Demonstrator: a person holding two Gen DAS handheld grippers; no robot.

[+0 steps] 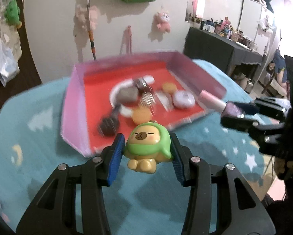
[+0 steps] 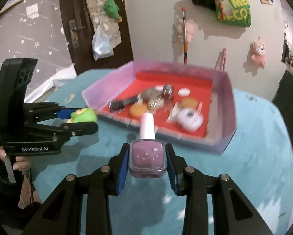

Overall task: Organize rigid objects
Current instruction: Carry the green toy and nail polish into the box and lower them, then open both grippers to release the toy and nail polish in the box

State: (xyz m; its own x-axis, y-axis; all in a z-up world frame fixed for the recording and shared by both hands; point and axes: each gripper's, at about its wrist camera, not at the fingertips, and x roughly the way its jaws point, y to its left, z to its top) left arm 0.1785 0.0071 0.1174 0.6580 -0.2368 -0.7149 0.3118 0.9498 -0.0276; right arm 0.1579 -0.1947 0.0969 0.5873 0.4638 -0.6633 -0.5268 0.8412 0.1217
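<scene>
The desk (image 2: pixel 254 166), under its teal star-print cover, is carrying a pink-walled tray (image 2: pixel 227 121) with a red floor at about twelve o'clock from both tools. The tray is already holding a blurred heap: a hairbrush (image 2: pixel 120 104), two orange discs, a white round case (image 2: pixel 189 119) and some clips. The heap is crowding the middle and the near side; the bare red patches are lying toward the far wall at twelve o'clock and toward the corners.

The left tool (image 1: pixel 147 152) is clamping a small bear figurine in a green hood (image 1: pixel 146 146), pads pressing on both flanks, and is carrying it clear of the desk just short of the tray's near wall. The right tool (image 2: pixel 147 156) is squeezing the square body of a purple nail polish bottle (image 2: pixel 147 156), white cap pointing at twelve o'clock toward the tray. In the left view that bottle is sitting at three o'clock, near the tray's near right corner.

Doing this step well probably means keeping both loads above the wall's height while crossing it, each tool heading for its own bare patch so the two are not meeting over the middle. The bottle is likely to roll or tip if dropped, so it is worth lowering it until it is resting before letting the pads part. The figurine's rounded hood is giving little purchase, so jerks are best avoided.
</scene>
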